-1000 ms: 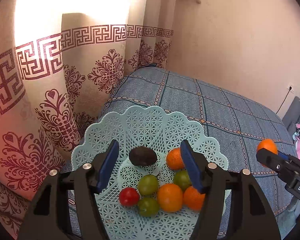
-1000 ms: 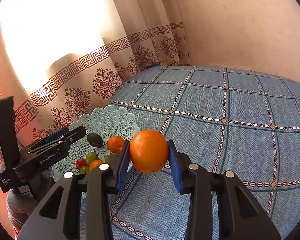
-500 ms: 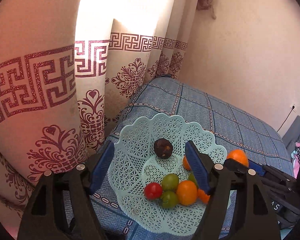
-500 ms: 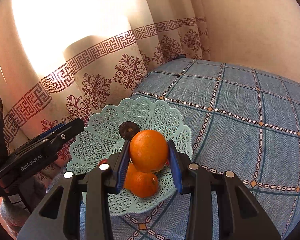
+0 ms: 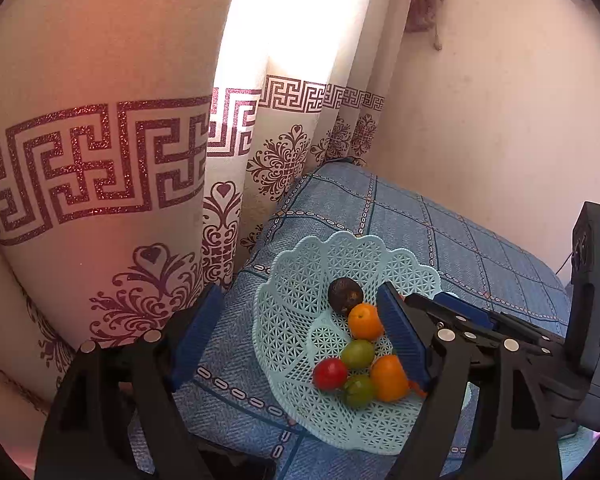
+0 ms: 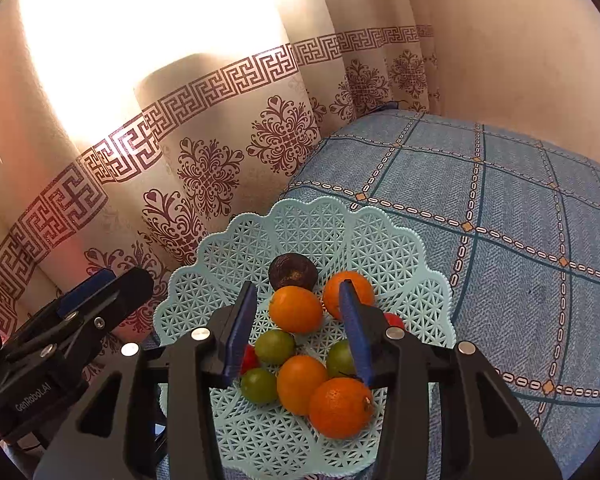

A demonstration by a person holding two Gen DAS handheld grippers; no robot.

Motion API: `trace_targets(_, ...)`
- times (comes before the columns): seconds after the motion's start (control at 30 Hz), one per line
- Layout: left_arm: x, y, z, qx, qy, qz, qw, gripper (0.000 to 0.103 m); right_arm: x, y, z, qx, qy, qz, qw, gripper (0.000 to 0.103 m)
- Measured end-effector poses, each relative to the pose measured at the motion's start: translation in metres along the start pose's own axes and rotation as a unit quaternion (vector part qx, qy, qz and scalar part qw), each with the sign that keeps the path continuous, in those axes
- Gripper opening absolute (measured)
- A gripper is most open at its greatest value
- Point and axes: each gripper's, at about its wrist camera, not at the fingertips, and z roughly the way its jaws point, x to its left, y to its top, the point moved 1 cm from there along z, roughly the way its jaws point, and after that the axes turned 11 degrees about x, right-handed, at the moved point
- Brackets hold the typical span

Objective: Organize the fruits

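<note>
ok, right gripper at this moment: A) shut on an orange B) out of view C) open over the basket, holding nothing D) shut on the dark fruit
C: the right gripper has its jaws spread above the basket, and the oranges, like the one at, lie loose in it, none of them pinched between the fingers.

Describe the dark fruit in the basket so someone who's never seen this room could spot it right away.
Find the pale turquoise lattice basket on the blue checked bedcover beside the patterned curtain. The dark fruit lies nearest the curtain, behind the oranges. It is the only brownish-black piece; all others are orange, green or red.
</note>
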Motion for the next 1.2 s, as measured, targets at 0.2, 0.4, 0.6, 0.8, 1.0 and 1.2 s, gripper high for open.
trace_targets(0.2,-0.007,-0.005,-0.005,-0.018,0.037,0.027,0.9988,0.094,-0.017,-0.011,-0.014,-0.011,-0.024,0.014,1.000,0.043)
trace_targets(0.4,-0.020,-0.009,-0.009,-0.031,0.070,0.051,0.9958,0.097,-0.033,-0.026,-0.036,-0.034,-0.060,0.019,0.997,0.065)
trace_targets(0.6,-0.033,-0.016,-0.012,-0.038,0.101,0.075,0.9913,0.100,-0.036,-0.041,-0.056,-0.056,-0.094,-0.002,0.994,0.090)
trace_targets(0.8,-0.043,-0.025,-0.016,-0.042,0.127,0.092,0.9867,0.100,-0.028,-0.057,-0.064,-0.054,-0.129,-0.038,0.989,0.096)
trace_targets(1.0,-0.050,-0.035,-0.021,-0.047,0.158,0.107,0.9804,0.100,-0.019,-0.071,-0.073,-0.069,-0.159,-0.064,0.983,0.098)
trace_targets(1.2,-0.053,-0.047,-0.025,-0.053,0.196,0.125,0.9711,0.100,-0.018,-0.080,-0.079,-0.073,-0.169,-0.062,0.981,0.098)
